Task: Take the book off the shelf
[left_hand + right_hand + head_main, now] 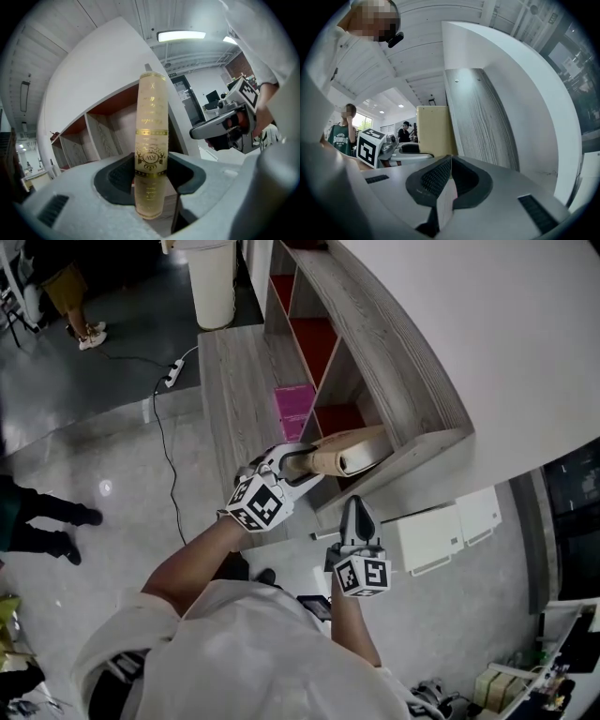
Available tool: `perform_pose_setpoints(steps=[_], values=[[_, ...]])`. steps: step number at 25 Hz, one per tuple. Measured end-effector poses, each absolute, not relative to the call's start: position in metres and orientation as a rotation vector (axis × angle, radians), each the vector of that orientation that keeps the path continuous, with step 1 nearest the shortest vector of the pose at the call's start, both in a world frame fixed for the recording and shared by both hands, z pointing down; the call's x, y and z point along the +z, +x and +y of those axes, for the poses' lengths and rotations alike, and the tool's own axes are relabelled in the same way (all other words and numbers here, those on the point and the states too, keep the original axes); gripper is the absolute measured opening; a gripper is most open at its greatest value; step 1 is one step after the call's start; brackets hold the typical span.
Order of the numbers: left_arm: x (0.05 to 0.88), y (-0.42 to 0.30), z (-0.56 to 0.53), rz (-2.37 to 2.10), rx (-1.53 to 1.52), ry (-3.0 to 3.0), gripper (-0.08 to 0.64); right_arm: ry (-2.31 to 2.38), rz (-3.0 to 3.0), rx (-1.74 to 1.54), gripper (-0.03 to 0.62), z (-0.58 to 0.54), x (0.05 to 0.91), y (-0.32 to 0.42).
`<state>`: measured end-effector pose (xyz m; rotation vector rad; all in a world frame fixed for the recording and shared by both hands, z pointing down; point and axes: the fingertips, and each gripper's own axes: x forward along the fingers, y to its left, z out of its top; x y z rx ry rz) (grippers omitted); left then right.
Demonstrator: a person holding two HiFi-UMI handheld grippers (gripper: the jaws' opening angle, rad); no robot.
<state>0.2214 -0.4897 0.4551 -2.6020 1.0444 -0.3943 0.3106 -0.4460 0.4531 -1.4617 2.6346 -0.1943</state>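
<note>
A cream book (349,452) with gold print on its spine (151,136) leans half out of the nearest compartment of the grey wooden shelf (412,381). My left gripper (302,463) is shut on its spine, and the dark pads (117,176) sit against both covers. In the right gripper view the book (433,131) stands upright against the shelf's end wall. My right gripper (359,509) hangs just right of the book, in front of the shelf's edge. Its jaws are shut, with nothing held between them (449,161).
The shelf's further compartments have red backs (319,338). A pink item (293,409) lies on the wooden counter (230,390) beside the shelf. White cabinets (441,531) stand below right. A white bin (214,282), a power strip (174,373) and a person's legs (47,521) are on the floor.
</note>
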Motion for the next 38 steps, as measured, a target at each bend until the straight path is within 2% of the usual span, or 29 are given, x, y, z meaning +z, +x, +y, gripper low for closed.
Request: perform_pose_setpoints(steps=[10,27,38], values=[[0.442,0.158,-0.434,1.232,-0.368,-2.548,0.202,-1.261,2.736,-0.211,0.015,-0.416,0.449,0.26],[0.404,-0.031,-0.321,1.701,-0.228,-2.375,0.202,-1.075,2.865,-0.059,0.015,-0.361,0.414,0.12],[0.409,-0.12,-0.236,1.823,-0.179,-2.354,0.202,-1.059,2.92,-0.023,0.015,-0.291,0.407,0.035]])
